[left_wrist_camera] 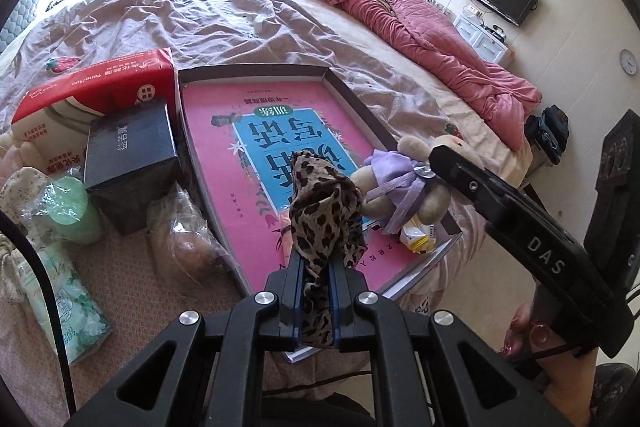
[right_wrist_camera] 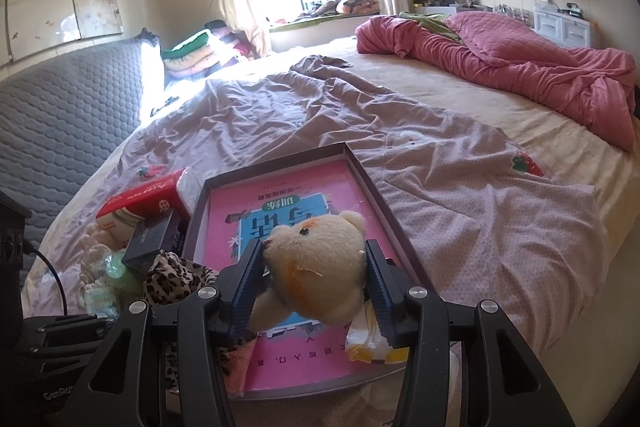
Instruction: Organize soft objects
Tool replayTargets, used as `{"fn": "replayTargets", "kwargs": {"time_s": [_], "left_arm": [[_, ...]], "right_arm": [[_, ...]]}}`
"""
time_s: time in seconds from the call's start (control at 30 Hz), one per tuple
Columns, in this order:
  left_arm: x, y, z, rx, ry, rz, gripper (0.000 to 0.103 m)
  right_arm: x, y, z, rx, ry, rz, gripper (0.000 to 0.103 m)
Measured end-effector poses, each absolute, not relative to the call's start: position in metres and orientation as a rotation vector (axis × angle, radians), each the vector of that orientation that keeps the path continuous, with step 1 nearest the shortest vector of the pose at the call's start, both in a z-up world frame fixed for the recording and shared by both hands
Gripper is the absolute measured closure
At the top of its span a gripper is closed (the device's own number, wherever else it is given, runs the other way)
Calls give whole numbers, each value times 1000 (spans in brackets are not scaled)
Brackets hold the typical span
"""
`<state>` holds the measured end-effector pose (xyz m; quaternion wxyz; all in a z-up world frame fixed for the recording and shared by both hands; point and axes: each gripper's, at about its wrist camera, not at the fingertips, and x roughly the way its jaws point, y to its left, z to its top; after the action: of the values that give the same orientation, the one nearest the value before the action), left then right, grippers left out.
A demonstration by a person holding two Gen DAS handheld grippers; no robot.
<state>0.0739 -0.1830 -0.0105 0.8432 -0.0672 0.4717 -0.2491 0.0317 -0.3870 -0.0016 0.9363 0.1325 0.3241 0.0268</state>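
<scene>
Left gripper (left_wrist_camera: 316, 259) is clamped tight on a leopard-print cloth (left_wrist_camera: 324, 203), which bunches up just past its fingertips, over the near end of the shallow box (left_wrist_camera: 280, 71) on the bed (right_wrist_camera: 480, 115). Right gripper (right_wrist_camera: 314, 263) is squeezing a cream teddy bear (right_wrist_camera: 316, 259) by the head, right above that same box. A pink book (left_wrist_camera: 240, 131) lies inside, ahead of both.

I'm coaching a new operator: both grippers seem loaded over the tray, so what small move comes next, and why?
Probably lower the left gripper a little and release the leopard-print cloth into the tray. It hangs clamped above the pink book, while the right gripper holds the teddy bear beside it.
</scene>
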Motion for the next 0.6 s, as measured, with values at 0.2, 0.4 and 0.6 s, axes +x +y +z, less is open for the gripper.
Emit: {"fn": "replayTargets", "kwargs": {"time_s": [0.2,0.4,0.6], "left_arm": [[84,-185,-21,-138,1020,-508,93],[89,-184,-27,-134,1025,-474,93],[89,-186,-27,-106,1012,-450,93]], "right_arm": [[30,-390,0,268,647,48,51],[33,-389,-5,262,664,56,51],[35,-380,-13,248,687,86,51]]}}
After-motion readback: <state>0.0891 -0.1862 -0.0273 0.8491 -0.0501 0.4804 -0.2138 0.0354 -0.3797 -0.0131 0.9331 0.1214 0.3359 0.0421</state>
